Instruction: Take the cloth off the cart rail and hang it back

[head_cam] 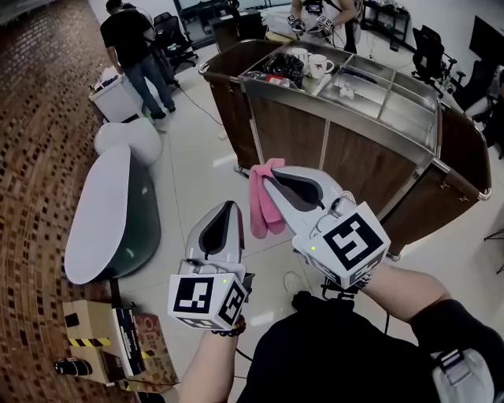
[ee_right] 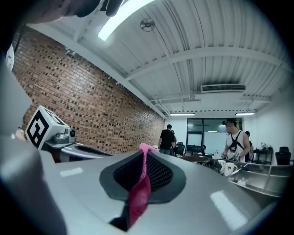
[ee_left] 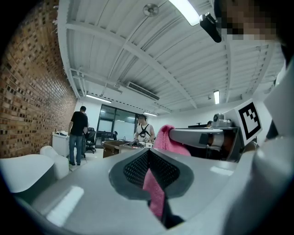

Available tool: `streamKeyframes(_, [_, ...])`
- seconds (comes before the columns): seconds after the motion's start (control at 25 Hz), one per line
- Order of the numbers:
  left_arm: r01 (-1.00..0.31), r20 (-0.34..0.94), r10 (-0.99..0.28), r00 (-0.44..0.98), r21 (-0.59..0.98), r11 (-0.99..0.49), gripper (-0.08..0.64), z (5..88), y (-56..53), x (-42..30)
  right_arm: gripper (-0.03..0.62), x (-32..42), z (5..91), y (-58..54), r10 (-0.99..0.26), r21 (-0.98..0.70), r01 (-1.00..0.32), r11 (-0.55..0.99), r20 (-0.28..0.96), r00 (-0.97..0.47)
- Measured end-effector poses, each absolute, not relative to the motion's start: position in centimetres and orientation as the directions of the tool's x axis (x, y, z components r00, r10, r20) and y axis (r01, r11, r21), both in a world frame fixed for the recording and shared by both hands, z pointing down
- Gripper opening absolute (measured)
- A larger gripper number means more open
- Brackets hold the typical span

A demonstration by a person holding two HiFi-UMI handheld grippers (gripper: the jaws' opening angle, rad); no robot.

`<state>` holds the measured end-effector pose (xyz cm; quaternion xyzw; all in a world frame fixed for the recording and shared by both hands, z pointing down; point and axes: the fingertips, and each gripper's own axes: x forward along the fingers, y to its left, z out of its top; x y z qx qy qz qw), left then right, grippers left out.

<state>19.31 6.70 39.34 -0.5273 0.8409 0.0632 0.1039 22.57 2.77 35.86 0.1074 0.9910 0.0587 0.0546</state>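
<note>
A pink cloth hangs in the air between my two grippers, in front of the brown cart with its metal top rail. My right gripper is shut on the cloth's upper part, and the cloth shows pinched in its seam. My left gripper is lower and to the left, also shut, with a pink fold caught between its jaws. In the left gripper view, the right gripper carries the cloth's bunched top. Both grippers are a short way off the cart.
Two white mugs and dark clutter sit in the cart's top trays. A grey-white oblong pod lies on the floor at left, with a cardboard box near my feet. One person stands at far left; another stands behind the cart.
</note>
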Motion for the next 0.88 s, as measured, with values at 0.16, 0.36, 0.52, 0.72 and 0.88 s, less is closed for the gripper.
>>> streamKeyframes(0.16, [-0.887,-0.217,-0.866,-0.450,-0.002,0.461,0.005,40.2,6.0,15.7,0.018,18.9,36.2,1.9,0.246,0.114,0.234,0.966,-0.107,-0.963])
streamKeyframes(0.36, [-0.878,-0.205,-0.860,-0.467,-0.010,0.479,0.005,40.4,4.0,9.9,0.018,13.2,36.5,-0.2,0.272,0.097,0.262,0.960,-0.115,-0.955])
streamKeyframes(0.52, [-0.868,-0.188,-0.855,-0.484,-0.016,0.495,0.005,40.3,0.8,5.9,0.018,9.1,36.4,-3.2,0.294,0.087,0.285,0.954,-0.118,-0.948])
streamKeyframes(0.72, [-0.853,-0.174,-0.843,-0.509,-0.033,0.521,0.005,38.8,-6.6,2.4,0.018,5.6,35.4,-10.4,0.324,0.055,0.320,0.946,-0.121,-0.938])
streamKeyframes(0.88, [-0.856,-0.164,-0.848,-0.504,-0.036,0.515,0.005,39.7,-6.0,-2.0,0.018,1.1,36.0,-9.4,0.322,0.048,0.318,0.947,-0.120,-0.939])
